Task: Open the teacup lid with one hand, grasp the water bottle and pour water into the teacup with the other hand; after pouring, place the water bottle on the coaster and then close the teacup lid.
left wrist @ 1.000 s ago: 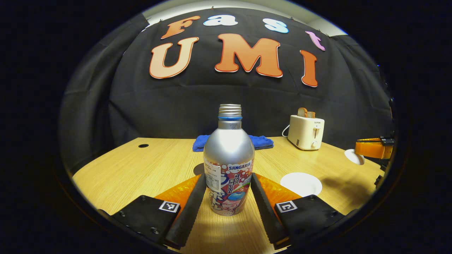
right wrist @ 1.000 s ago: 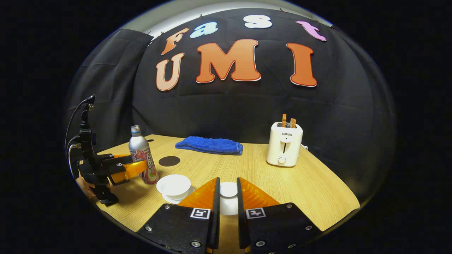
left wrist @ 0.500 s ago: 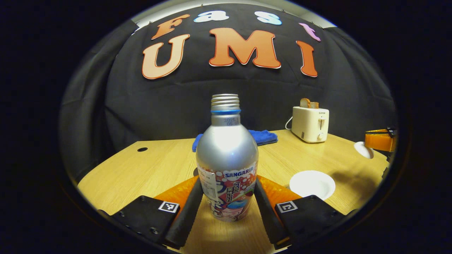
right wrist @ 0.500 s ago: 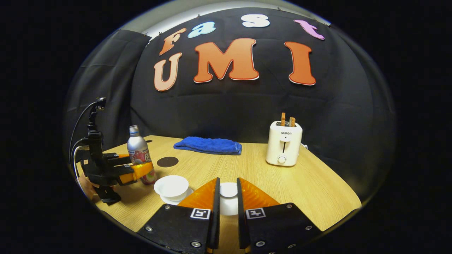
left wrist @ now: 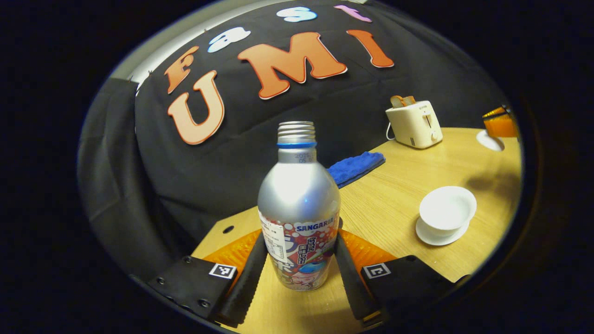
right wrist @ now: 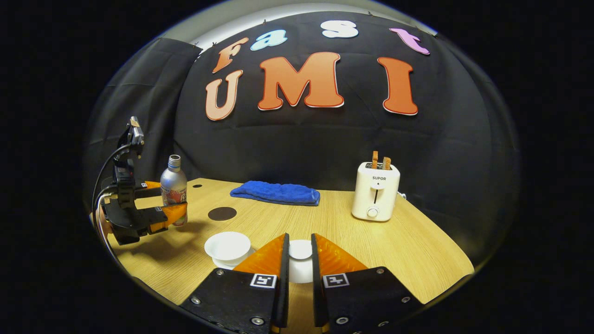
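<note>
Left gripper (left wrist: 299, 273) pinches the capless water bottle (left wrist: 299, 208) at its label, frame centre, raised above the table (left wrist: 399, 185). Open teacup (left wrist: 447, 212) on its saucer sits right of centre. Right gripper (right wrist: 297, 273) clamps the white teacup lid (right wrist: 300, 250), bottom centre.

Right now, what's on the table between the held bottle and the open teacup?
Only bare table in the right gripper view. The bottle hangs in the left gripper; the dark coaster lies off that line, farther back than the teacup.
</note>
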{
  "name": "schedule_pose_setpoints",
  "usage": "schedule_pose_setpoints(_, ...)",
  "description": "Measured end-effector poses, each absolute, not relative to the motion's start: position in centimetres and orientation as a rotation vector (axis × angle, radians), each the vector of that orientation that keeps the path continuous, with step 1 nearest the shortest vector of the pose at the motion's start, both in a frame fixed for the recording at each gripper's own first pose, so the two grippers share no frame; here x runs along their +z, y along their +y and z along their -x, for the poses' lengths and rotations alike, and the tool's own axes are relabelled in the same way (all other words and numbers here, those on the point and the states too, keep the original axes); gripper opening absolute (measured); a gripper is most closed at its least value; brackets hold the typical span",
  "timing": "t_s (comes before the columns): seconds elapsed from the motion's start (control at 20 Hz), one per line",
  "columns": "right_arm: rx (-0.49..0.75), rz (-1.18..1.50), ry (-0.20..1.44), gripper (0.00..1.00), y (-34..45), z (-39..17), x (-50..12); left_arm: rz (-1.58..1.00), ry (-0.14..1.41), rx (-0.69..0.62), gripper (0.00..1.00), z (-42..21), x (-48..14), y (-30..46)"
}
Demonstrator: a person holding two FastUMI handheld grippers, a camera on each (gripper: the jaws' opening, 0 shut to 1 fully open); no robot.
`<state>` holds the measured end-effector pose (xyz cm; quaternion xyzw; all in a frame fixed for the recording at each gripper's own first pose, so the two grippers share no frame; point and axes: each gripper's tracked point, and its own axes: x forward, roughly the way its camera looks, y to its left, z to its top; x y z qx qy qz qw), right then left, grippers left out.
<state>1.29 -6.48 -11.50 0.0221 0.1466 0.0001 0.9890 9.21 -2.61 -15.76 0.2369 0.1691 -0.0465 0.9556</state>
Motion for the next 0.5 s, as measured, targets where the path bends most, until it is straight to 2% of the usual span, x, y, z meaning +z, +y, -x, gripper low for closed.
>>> schedule_pose_setpoints(0.05,-0.003,-0.045,0.292,0.22,-6.5,-1.1,-11.4,-0.524,0.334,-0.097,0.84,-9.3,-15.5,-2.5)
schedule_pose_setpoints(0.1,-0.005,-0.047,0.291,0.22,-6.6,-1.0,-11.4,-0.566,0.324,-0.102,0.80,-9.4,-15.1,-2.6)
schedule_pose_setpoints(0.2,-0.013,-0.052,0.289,0.22,-7.0,-1.0,-11.5,-0.645,0.316,-0.114,0.84,-9.5,-14.9,-3.2)
schedule_pose_setpoints(0.3,-0.018,-0.053,0.285,0.22,-7.3,-0.7,-11.3,-0.723,0.307,-0.135,0.80,-9.6,-14.9,-3.8)
schedule_pose_setpoints(0.4,-0.030,-0.045,0.283,0.22,-7.9,-0.5,-11.5,-0.792,0.301,-0.160,0.84,-9.3,-15.1,-4.2)
schedule_pose_setpoints(0.5,-0.033,-0.047,0.284,0.22,-8.3,-0.2,-11.6,-0.872,0.296,-0.172,0.80,-9.5,-15.3,-4.4)
